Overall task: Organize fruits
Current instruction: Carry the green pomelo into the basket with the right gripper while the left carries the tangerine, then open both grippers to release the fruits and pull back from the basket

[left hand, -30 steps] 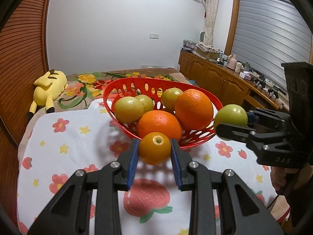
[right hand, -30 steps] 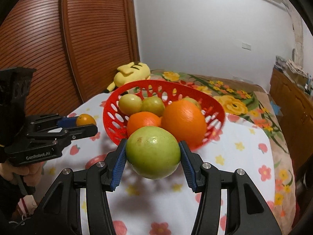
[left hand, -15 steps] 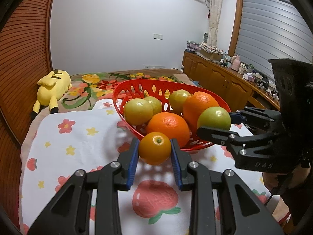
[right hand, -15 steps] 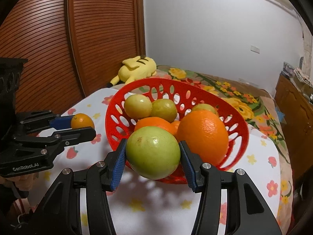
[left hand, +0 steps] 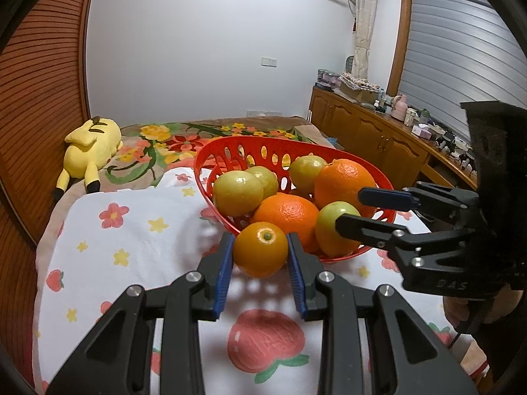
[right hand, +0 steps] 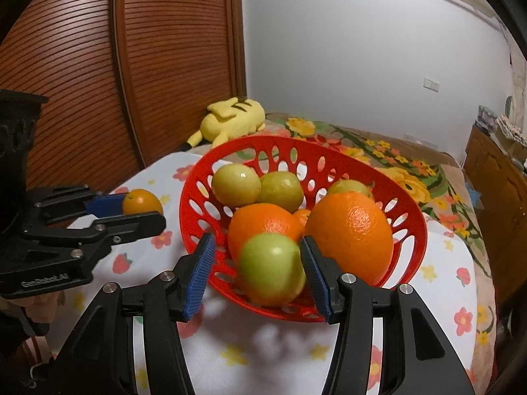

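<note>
A red perforated basket (left hand: 230,151) (right hand: 329,151) on a floral cloth holds two large oranges (left hand: 342,181) (right hand: 352,230) and several yellow-green fruits (left hand: 237,192). My left gripper (left hand: 260,253) is shut on a small orange (left hand: 261,249) just in front of the basket's near rim; it also shows in the right wrist view (right hand: 141,201). My right gripper (right hand: 257,266) is open over the basket's near edge. A green fruit (right hand: 271,268), blurred, sits loose between its spread fingers; it shows in the left wrist view (left hand: 329,227) inside the basket.
A yellow plush toy (left hand: 90,143) lies beyond the cloth at the back left. A brown slatted wall (right hand: 98,65) runs along the left. A wooden sideboard (left hand: 378,144) with clutter stands at the right.
My right gripper moved over the basket, opened and let go of the green fruit, which now drops into the basket. My left gripper still holds the small orange, slightly closer to the basket.
</note>
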A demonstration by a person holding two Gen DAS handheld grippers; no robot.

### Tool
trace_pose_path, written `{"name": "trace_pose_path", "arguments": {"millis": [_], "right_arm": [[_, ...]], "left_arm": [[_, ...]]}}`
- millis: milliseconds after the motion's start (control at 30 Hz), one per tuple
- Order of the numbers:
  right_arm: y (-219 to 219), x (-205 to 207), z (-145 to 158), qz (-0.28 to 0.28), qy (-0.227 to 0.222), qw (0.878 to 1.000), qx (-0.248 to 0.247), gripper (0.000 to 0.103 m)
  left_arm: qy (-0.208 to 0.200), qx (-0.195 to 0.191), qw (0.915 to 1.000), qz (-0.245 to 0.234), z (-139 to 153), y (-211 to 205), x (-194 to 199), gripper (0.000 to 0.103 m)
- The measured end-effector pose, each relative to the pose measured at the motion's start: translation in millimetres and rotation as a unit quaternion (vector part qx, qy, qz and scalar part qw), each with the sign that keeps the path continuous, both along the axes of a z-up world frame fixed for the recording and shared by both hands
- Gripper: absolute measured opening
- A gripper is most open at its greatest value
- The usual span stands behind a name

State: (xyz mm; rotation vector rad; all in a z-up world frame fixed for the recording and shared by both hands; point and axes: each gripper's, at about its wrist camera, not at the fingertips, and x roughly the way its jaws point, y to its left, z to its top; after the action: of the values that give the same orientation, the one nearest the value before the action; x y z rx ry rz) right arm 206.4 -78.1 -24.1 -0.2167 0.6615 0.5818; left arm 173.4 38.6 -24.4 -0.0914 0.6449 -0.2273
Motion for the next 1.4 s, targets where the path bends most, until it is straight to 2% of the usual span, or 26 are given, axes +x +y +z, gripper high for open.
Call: {"name": "trace_pose_path", "arguments": {"millis": [400,1000,1100,1133,1400], "right_arm": [[-24,-13,8,-0.02,-0.004,0.999,0.033,0.055],[-33,-24,5,-0.027,-0.001,0.999,0.046,0.055],[-35,-25,3,-0.028,-0.001,0.998,0.048,0.055],[-35,-25,3,-0.029,0.0,0.998,0.048,0.055],[-39,-30,-1,-0.042,-0.003,0.998,0.05,0.055]], "left_arm": [[0.004,0.007,1.0,-0.001,0,-7,23,0.03],[0.012,0.015,0.9998,-0.003,-6,-22,40,0.03],[0.009,0.016,0.9998,-0.004,-5,-24,40,0.041],[0.007,0.017,0.9998,-0.002,-5,-24,39,0.049],[0.002,0.023,0.9997,0.002,-1,-26,24,0.052]]}}
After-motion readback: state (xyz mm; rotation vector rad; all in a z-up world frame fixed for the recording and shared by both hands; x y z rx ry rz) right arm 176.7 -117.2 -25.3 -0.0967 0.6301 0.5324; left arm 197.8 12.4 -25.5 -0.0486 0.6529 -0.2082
